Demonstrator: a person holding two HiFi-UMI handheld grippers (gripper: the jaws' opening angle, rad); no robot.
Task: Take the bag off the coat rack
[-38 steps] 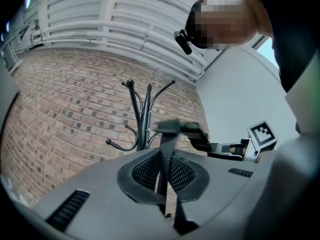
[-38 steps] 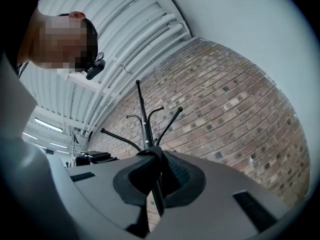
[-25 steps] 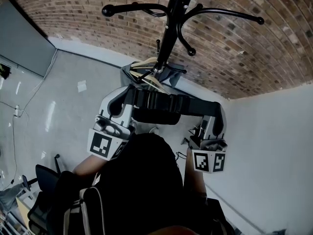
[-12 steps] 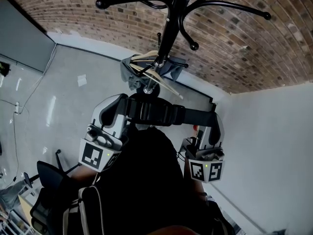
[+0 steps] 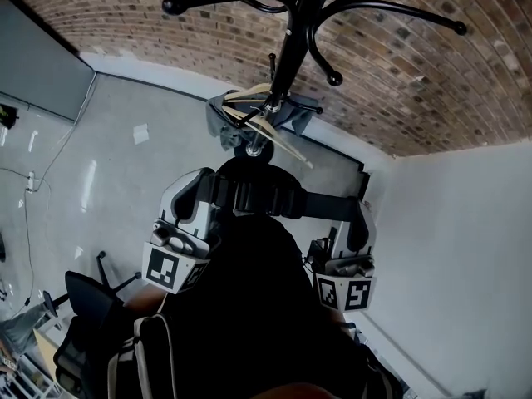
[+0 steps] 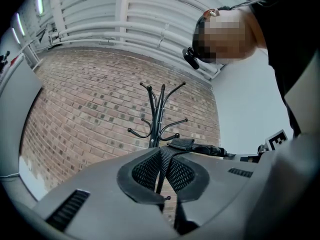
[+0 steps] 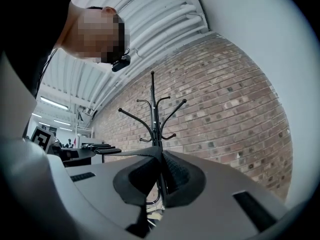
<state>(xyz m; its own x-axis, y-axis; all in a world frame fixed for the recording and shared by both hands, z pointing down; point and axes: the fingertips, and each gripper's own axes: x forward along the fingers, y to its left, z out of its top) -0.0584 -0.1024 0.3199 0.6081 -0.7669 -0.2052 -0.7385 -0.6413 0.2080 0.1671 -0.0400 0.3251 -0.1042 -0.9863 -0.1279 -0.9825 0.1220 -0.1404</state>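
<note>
As left gripper [image 6: 161, 170] and right gripper [image 7: 159, 176] were clamped shut on strap [image 5: 274, 198], bag [image 5: 241, 306] hung just before coat rack [image 5: 287, 65], seemingly unhooked. Advice: withdraw level, strap taut, clear of hooks [image 5: 332, 79].

A: What does the strap [image 5: 274, 196] look made of?

B: Woven black webbing, matt and coarse. On my left gripper [image 6: 161, 174] the pads [image 6: 144, 172] look like ribbed black rubber, and the shell is smooth matt grey plastic.

A: And the coat rack [image 5: 287, 48]?

B: Black metal, smooth, slightly glossy. The brick wall [image 5: 125, 23] is rough, and the floor [image 5: 108, 165] is grey and shiny.
</note>
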